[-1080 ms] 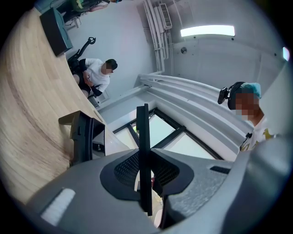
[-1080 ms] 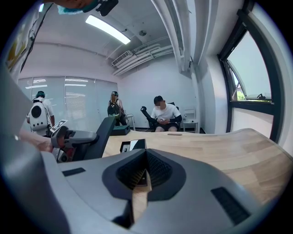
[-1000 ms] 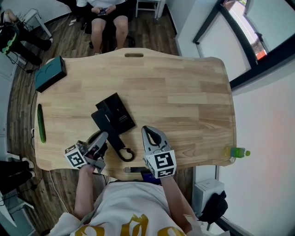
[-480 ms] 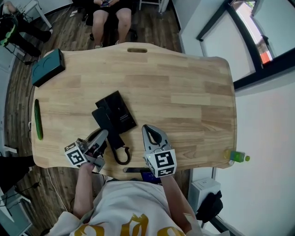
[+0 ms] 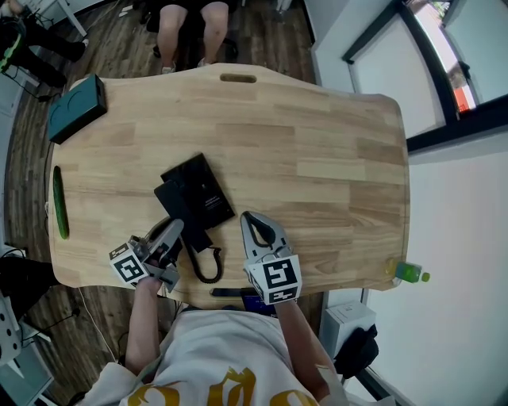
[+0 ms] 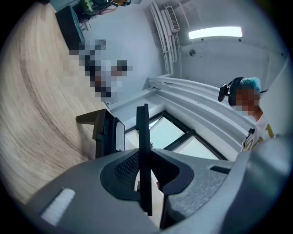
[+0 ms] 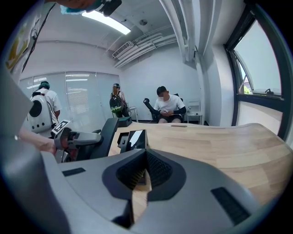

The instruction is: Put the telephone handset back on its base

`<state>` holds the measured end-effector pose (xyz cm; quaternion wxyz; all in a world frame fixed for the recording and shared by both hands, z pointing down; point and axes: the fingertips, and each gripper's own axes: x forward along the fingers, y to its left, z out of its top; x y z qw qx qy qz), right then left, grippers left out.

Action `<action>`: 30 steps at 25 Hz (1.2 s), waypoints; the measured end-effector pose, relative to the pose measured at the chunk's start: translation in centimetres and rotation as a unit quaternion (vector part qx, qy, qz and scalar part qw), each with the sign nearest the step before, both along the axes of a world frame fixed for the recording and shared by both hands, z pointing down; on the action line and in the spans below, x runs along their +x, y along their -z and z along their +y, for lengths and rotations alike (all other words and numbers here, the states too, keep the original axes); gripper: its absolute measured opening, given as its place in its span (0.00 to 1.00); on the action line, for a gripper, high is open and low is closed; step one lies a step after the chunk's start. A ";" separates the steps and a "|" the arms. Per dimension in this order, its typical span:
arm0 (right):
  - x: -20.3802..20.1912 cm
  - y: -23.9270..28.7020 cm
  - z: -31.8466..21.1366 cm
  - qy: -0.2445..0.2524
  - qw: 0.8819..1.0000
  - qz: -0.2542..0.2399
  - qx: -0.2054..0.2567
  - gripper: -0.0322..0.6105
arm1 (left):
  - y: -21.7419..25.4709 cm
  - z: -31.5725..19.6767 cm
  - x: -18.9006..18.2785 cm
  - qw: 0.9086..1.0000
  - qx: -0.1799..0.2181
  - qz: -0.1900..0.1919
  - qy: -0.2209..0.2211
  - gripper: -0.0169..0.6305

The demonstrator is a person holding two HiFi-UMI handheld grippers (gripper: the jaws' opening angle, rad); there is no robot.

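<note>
**Item 1: left tool** (image 5: 175, 232). Lower left of centre in the head view, in your left hand. Its jaws are clamped on the handset (image 5: 176, 208); the left gripper view shows a thin black edge pinched between them.

**Item 2: handset.** Black and long, lying slantwise along the left side of the base (image 5: 203, 187), its lower end in your left tool. In the right gripper view it stands tilted just left of the base. No view shows whether it sits in the cradle.

**Item 3: base.** Black and flat, on the counter (image 5: 317, 143), left of centre, turned on a diagonal.

**Item 4: cord** (image 5: 208, 267). Black, looping on the counter between your two tools, near the bottom edge.

**Item 5: right tool** (image 5: 254, 225). Just right of the cord, apart from the base. Its jaws are pressed together with nothing between them.

**Item 6: surroundings.**
- A teal box (image 5: 75, 109) lies at the counter's upper-left corner.
- A green bottle (image 5: 409, 272) is at the lower right.
- A seated person (image 5: 187, 22) is beyond the counter's top edge.
</note>
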<state>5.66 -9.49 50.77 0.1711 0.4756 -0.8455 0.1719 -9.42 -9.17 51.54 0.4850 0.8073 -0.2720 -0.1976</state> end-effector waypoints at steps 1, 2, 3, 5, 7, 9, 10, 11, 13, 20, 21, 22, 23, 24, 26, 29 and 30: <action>0.1 -0.1 -0.1 0.000 1.000 0.000 -0.002 0.06 | -0.2 -0.1 0.0 1.000 -0.002 0.000 0.000 0.14; 0.1 -0.2 -0.2 0.000 1.000 0.000 -0.003 0.06 | -0.3 -0.2 0.0 1.000 -0.003 0.000 0.001 0.14; 0.1 -0.3 -0.2 0.000 1.000 0.001 -0.005 0.06 | -0.4 -0.3 0.0 1.000 -0.004 0.000 0.002 0.14; 0.1 -0.6 -0.4 0.002 1.000 0.001 -0.008 0.06 | -0.8 -0.4 -0.1 1.000 -0.007 0.000 0.003 0.14; 0.0 -0.9 -0.5 0.003 1.000 0.001 -0.012 0.06 | -1.1 -0.6 0.0 1.000 -0.009 -0.001 0.004 0.14; -0.1 -1.1 -0.6 0.005 1.000 0.000 -0.015 0.06 | -1.4 -0.7 0.0 1.000 -0.012 -0.002 0.004 0.14; -0.1 -1.2 -0.7 0.006 1.000 -0.001 -0.017 0.06 | -1.5 -0.8 0.0 1.000 -0.013 -0.003 0.004 0.14; -0.1 -1.2 -0.8 0.006 1.000 -0.002 -0.018 0.06 | -1.6 -0.8 0.0 1.000 -0.015 -0.004 0.004 0.14; -0.2 -1.3 -0.9 0.008 1.000 -0.003 -0.020 0.06 | -1.9 -0.9 0.0 1.000 -0.018 -0.007 0.004 0.14; -0.3 -2.4 -1.3 0.011 0.999 -0.004 -0.035 0.06 | -2.9 -1.4 0.1 1.000 -0.025 -0.015 0.001 0.14; -0.3 -2.6 -1.3 0.011 0.999 -0.003 -0.037 0.06 | -3.0 -1.4 0.1 1.000 -0.027 -0.015 0.001 0.14; -0.2 -2.7 -1.3 0.012 0.999 -0.003 -0.038 0.06 | -3.2 -1.5 0.1 0.999 -0.028 -0.015 0.001 0.14; -0.2 -2.9 -1.3 0.011 0.999 -0.003 -0.039 0.06 | -3.3 -1.5 0.0 0.999 -0.030 -0.015 0.002 0.14; -0.2 -3.0 -1.4 0.011 0.999 -0.004 -0.040 0.06 | -3.5 -1.7 0.0 0.999 -0.031 -0.015 0.003 0.14; -0.1 -3.1 -1.5 0.010 0.999 -0.005 -0.042 0.06 | -3.6 -1.9 -0.2 0.999 -0.033 -0.014 0.006 0.14; -0.1 -3.3 -1.6 0.010 0.999 -0.008 -0.047 0.06 | -3.9 -2.2 -0.2 0.999 -0.037 -0.016 0.008 0.14; -0.2 -3.4 -1.6 0.011 0.999 -0.008 -0.049 0.06 | -4.0 -2.2 -0.2 0.999 -0.038 -0.017 0.009 0.14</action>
